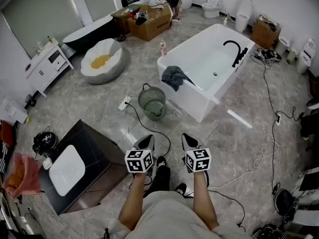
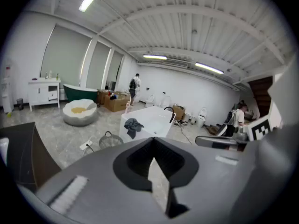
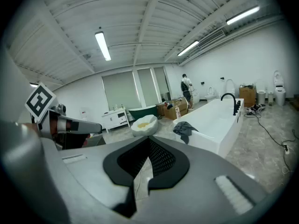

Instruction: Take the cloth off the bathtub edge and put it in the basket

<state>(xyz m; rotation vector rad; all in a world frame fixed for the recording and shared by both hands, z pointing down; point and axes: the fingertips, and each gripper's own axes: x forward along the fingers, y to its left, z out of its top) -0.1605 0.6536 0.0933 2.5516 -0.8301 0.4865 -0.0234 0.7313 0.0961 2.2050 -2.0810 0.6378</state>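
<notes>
The dark grey cloth [image 1: 174, 76] lies crumpled over the front edge of the smooth white rectangular bathtub [image 1: 190, 103]. The round mesh basket [image 1: 152, 102] stands just beside the tub. Your left gripper [image 1: 147, 140] and right gripper [image 1: 187, 139] are well apart from both. Each has its jaws pressed together, with nothing between them.

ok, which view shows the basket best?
Head view: the whole basket from above, beside the bathtub. Left gripper view catches only its top, small; right gripper view doesn't show it.

no legible text, no labels, no numbers
</notes>
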